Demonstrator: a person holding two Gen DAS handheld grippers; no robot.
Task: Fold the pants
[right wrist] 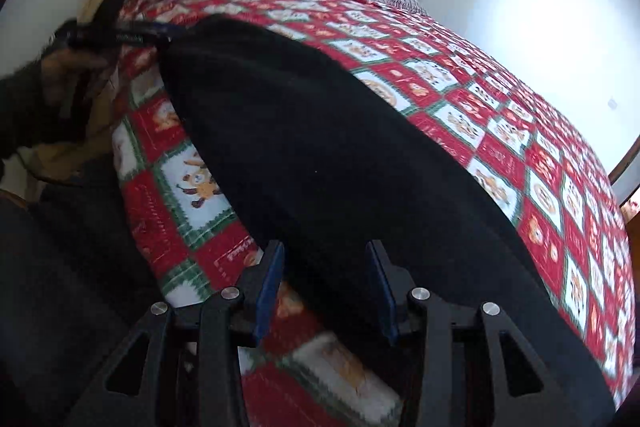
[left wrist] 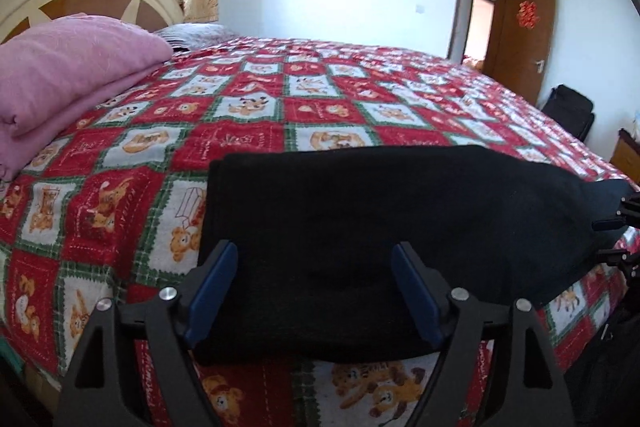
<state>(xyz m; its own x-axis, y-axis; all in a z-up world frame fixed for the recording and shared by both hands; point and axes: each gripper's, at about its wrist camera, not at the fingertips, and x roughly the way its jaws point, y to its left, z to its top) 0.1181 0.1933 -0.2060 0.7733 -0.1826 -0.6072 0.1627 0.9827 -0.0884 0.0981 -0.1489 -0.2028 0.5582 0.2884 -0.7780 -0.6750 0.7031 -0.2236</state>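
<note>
the left gripper [left wrist: 314, 291] stands released, its blue pads [left wrist: 214, 291] wide apart over the near end of the black pants [left wrist: 360, 227], not pressing on the cloth. the right gripper [right wrist: 326, 291] is parted about halfway at the other end; cloth lies between its pads [right wrist: 270, 291], but whether they pinch it i cannot tell. to fold well, each claw should take both layers at a near corner, lift evenly and carry the end over so the edges meet, without dragging the quilt [left wrist: 240, 107]. the pants lie on the quilt by its near edge, a long, flat, dark band, seemingly already doubled lengthwise. a folded pink blanket [left wrist: 68, 75] sits well beyond them, at the quilt's headboard end.
</note>
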